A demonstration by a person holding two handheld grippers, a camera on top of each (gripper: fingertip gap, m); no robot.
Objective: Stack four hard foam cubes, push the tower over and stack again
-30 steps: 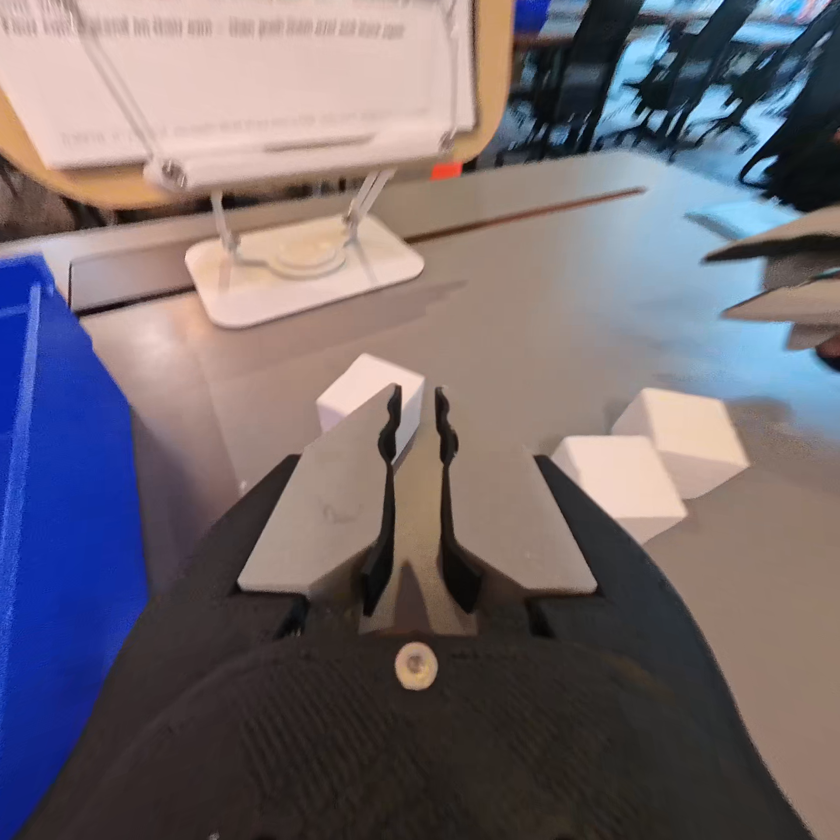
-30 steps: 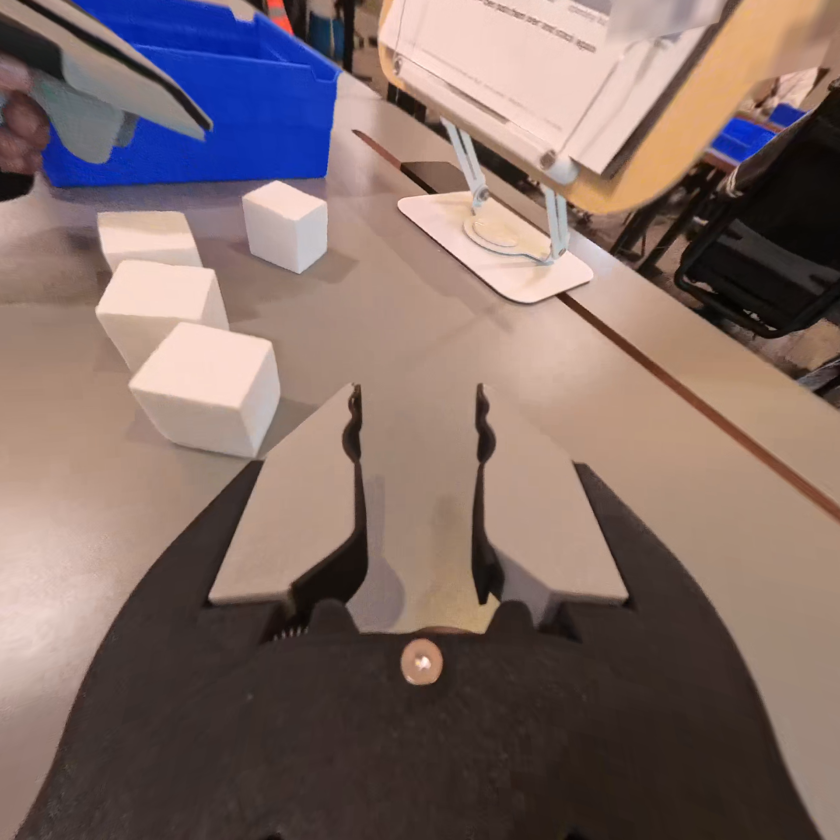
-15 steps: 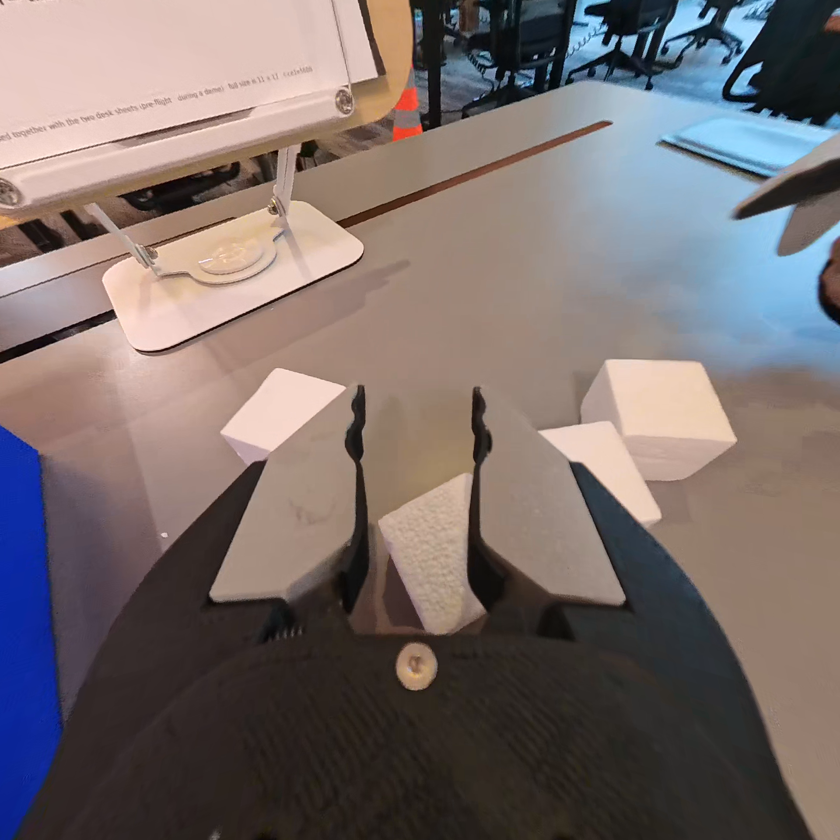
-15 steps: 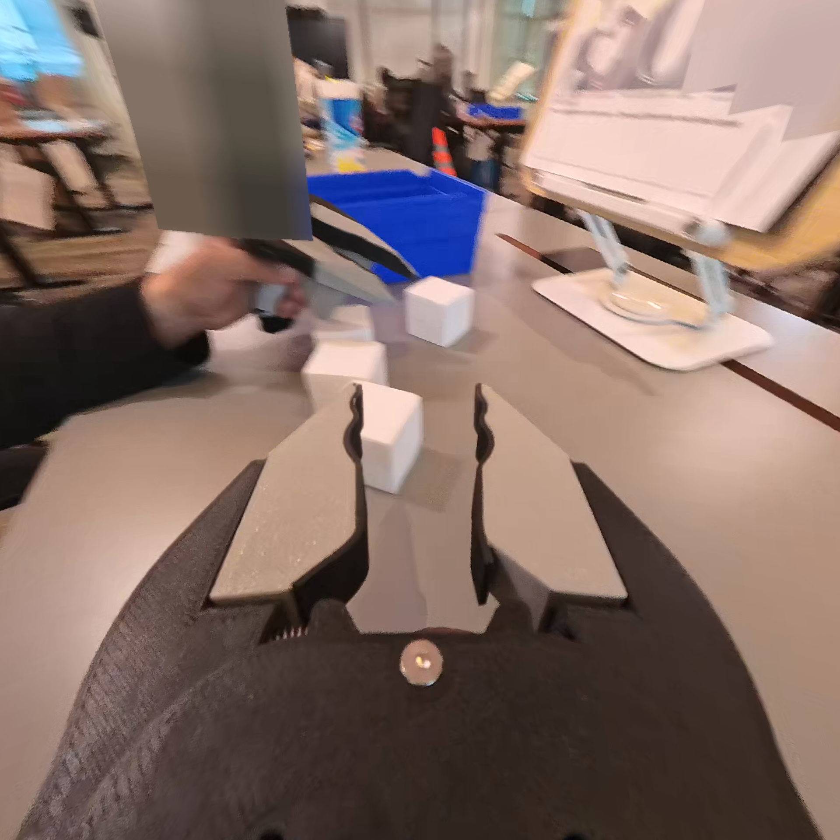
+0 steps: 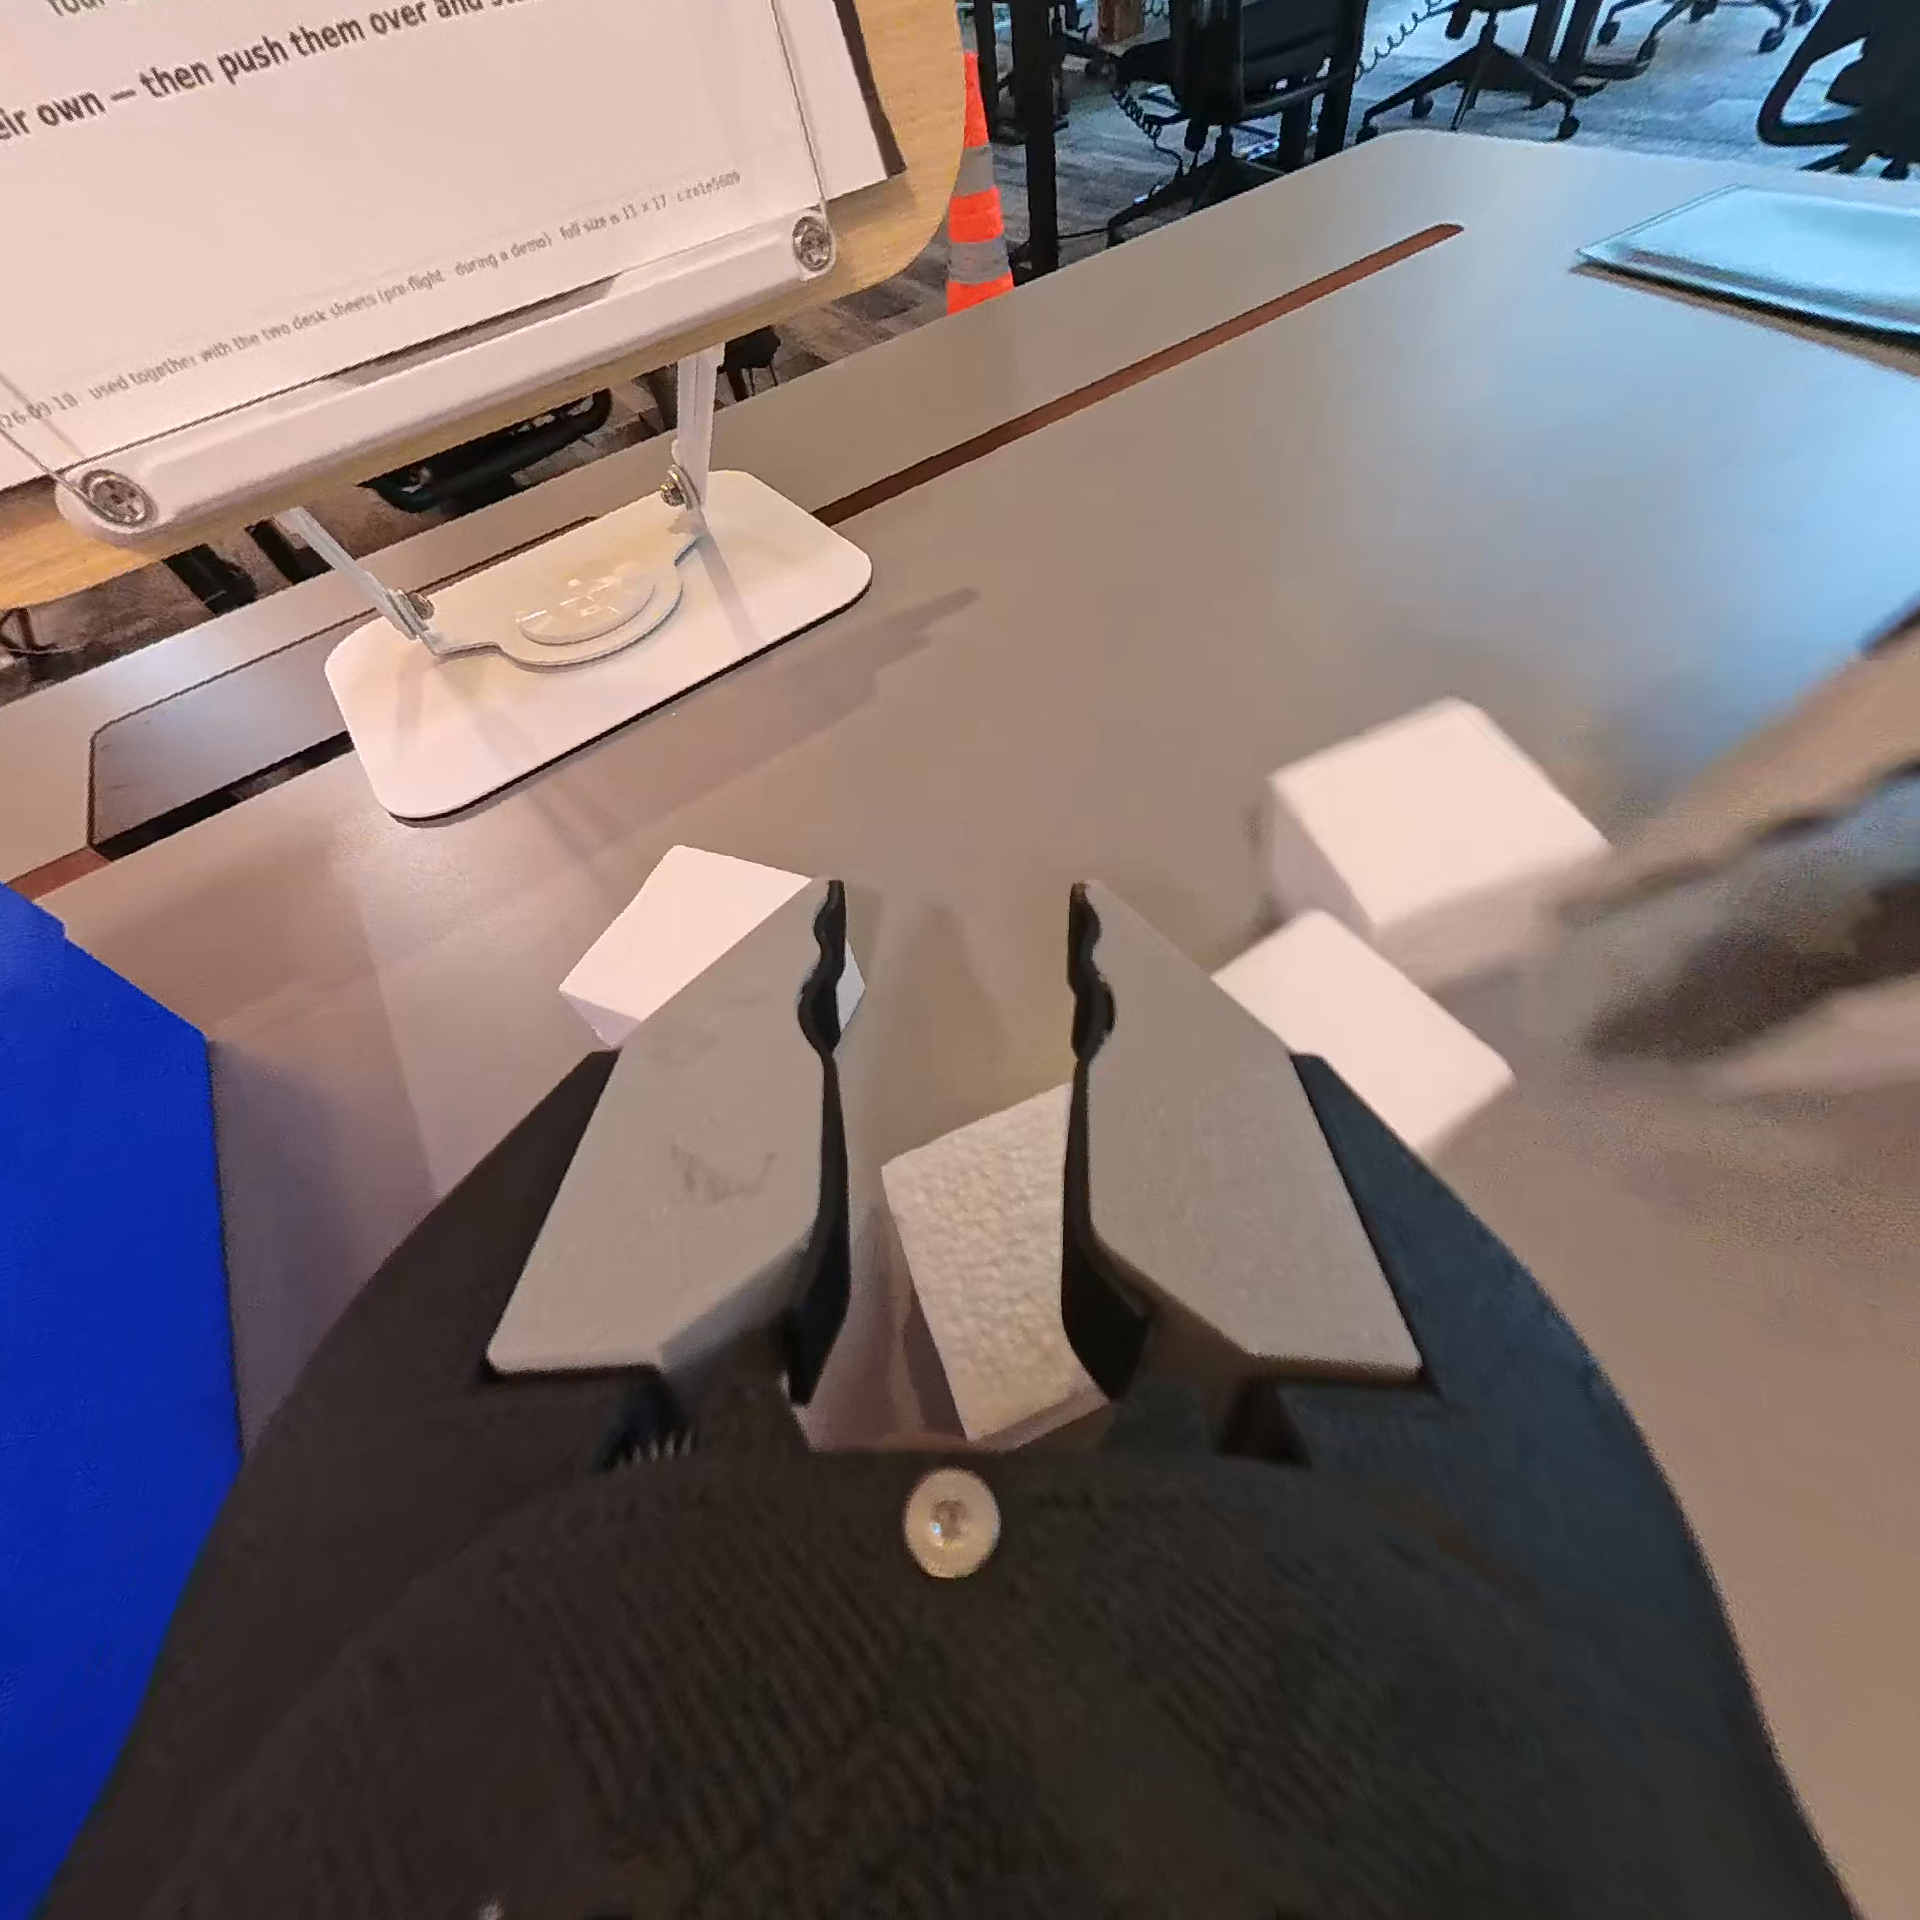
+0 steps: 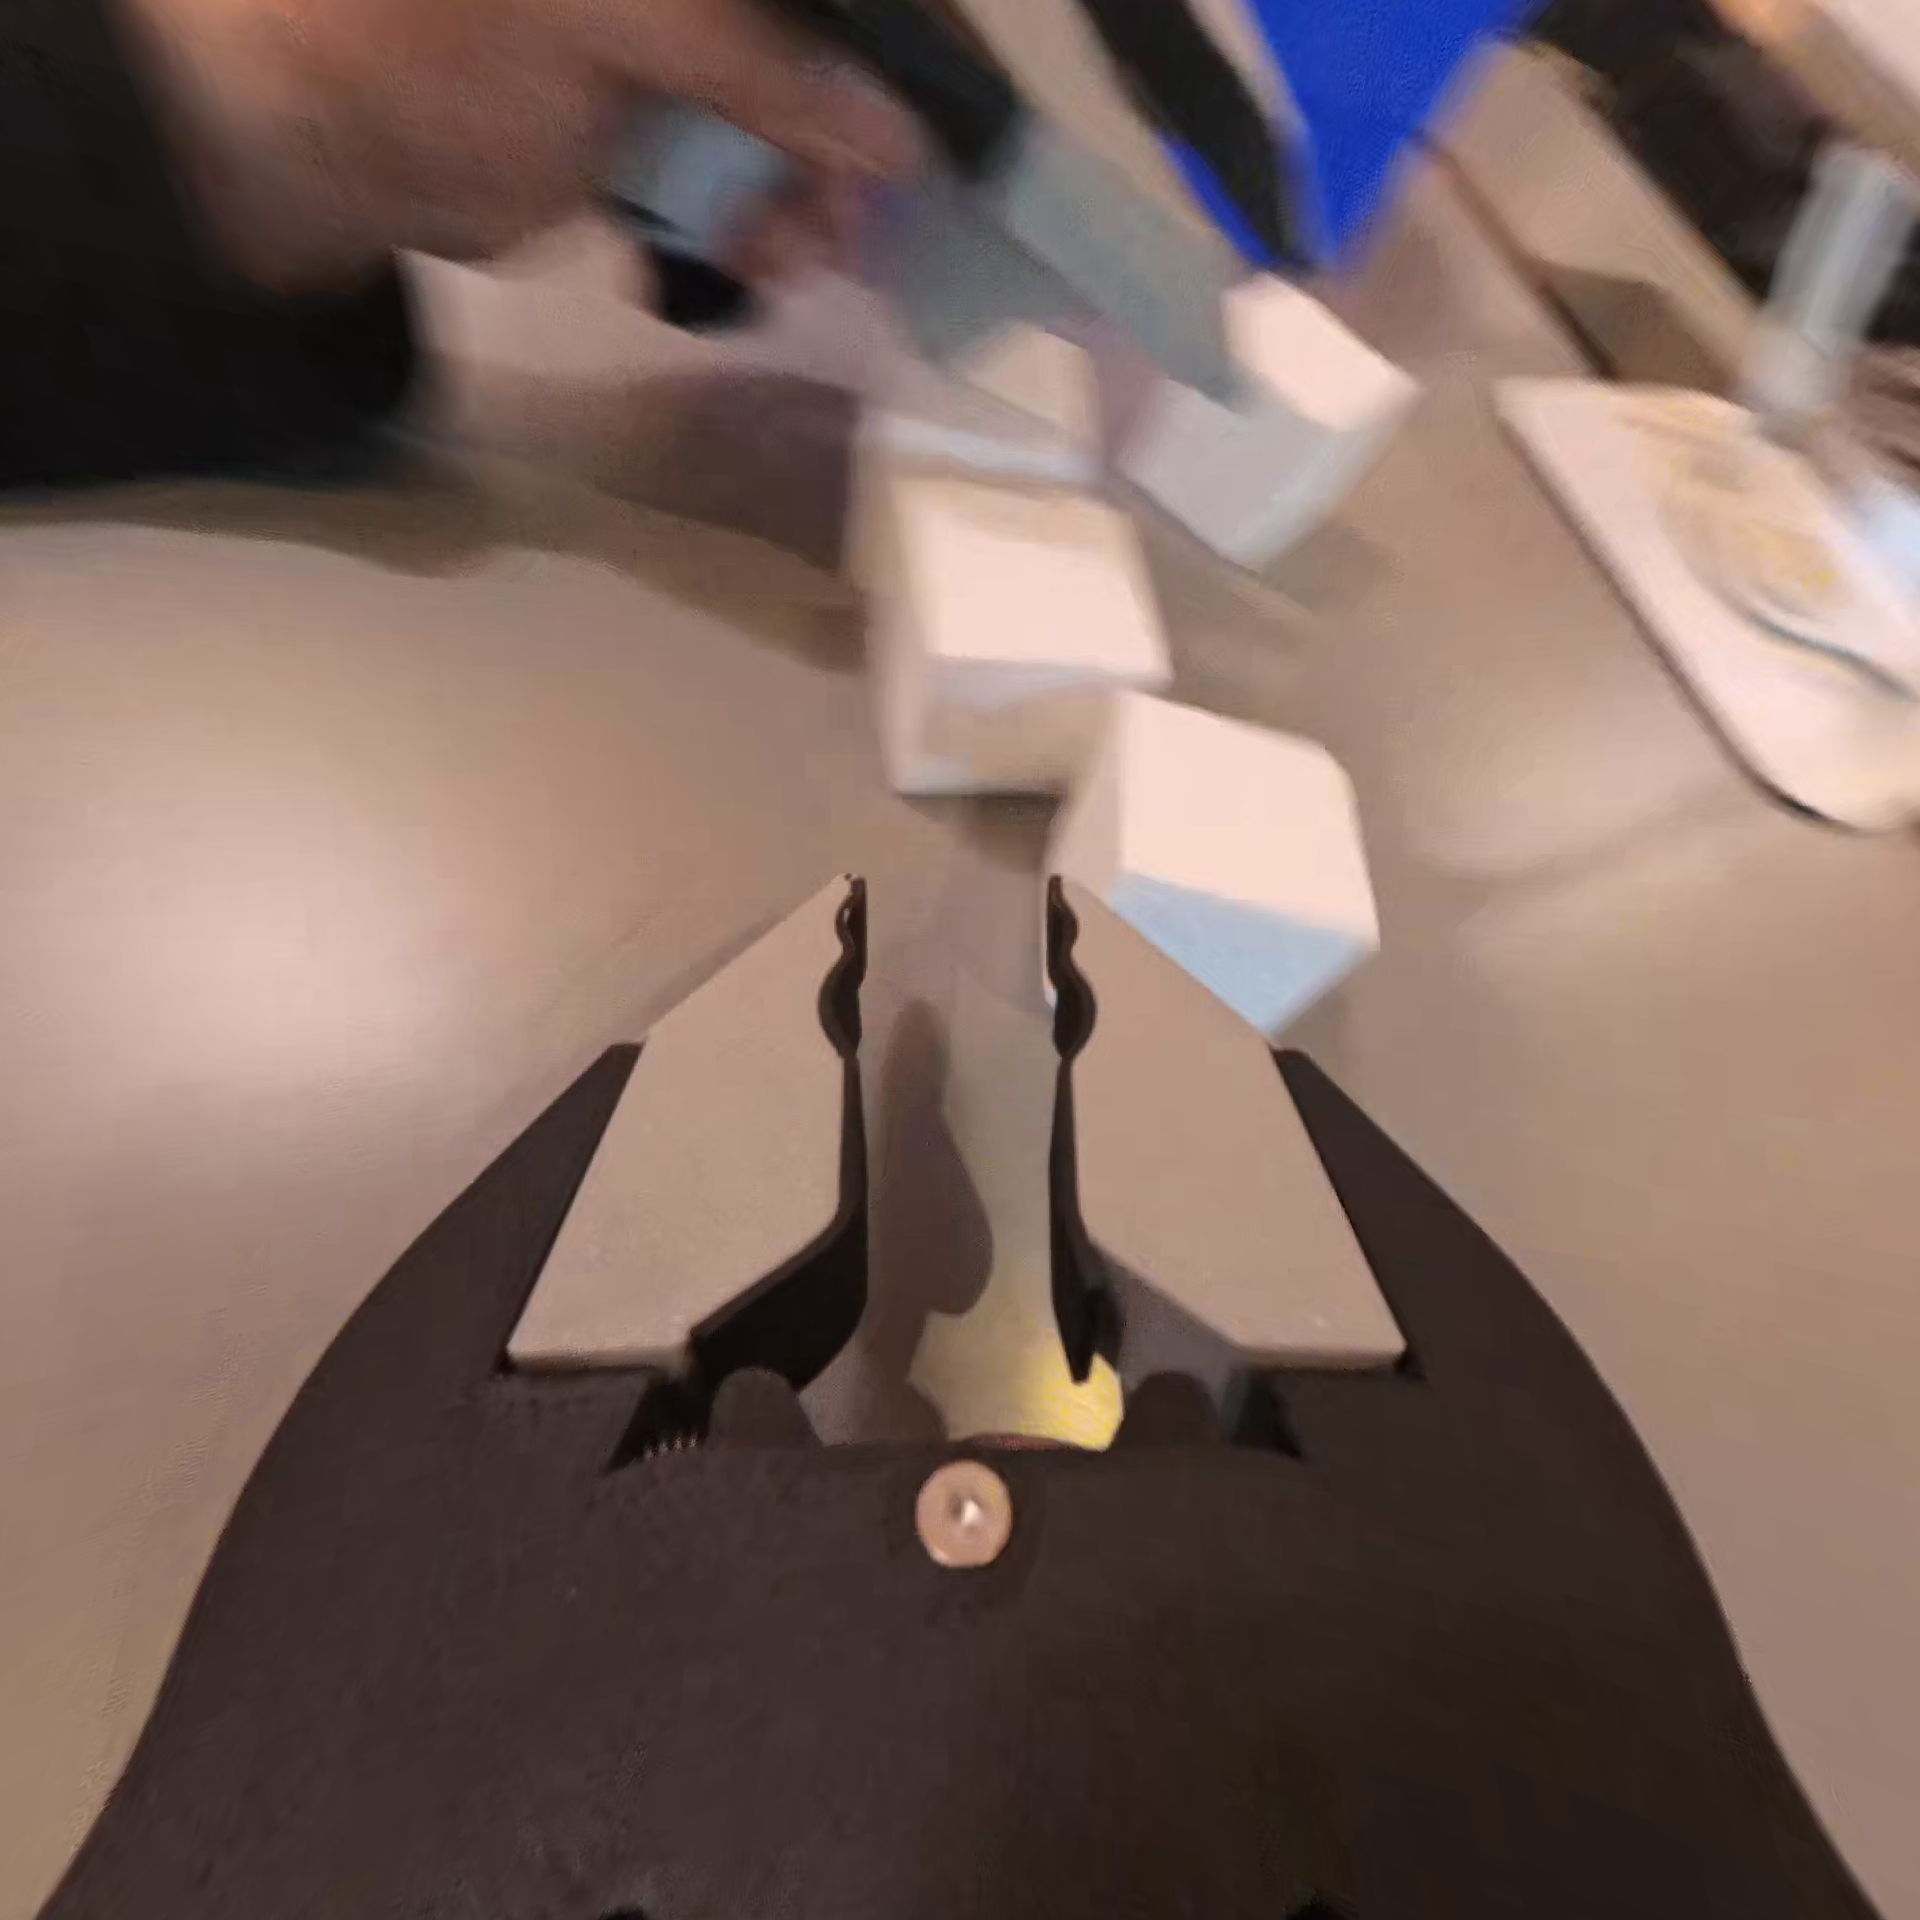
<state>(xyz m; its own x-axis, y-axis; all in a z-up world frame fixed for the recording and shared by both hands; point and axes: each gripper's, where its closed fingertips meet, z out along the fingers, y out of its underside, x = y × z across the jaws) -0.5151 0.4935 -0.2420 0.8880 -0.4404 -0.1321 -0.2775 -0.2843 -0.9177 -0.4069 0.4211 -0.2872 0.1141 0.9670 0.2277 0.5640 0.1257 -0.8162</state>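
Note:
Four white foam cubes lie on the grey table (image 5: 1299, 540). My left gripper (image 5: 953, 894) is open, low over the table, with one cube (image 5: 987, 1247) between its jaws; the cube sits against the right finger, with a small gap on the left. Another cube (image 5: 686, 935) lies just behind the left finger. Two more, a near one (image 5: 1351, 1018) and a far one (image 5: 1423, 821), lie to the right. My right gripper (image 6: 951, 894) is open and empty, just left of the nearest cube (image 6: 1236, 831). The right wrist view is blurred.
A blue bin (image 5: 94, 1247) stands close on the left of the left gripper. A white document stand (image 5: 603, 644) with a paper sheet is at the back. A grey sheet (image 5: 1766, 260) lies far right. Office chairs stand beyond the table.
The left gripper opened and lowered over a cube, and its jaws have narrowed slightly. The right gripper swung left and down towards the cubes, and its jaws have narrowed.

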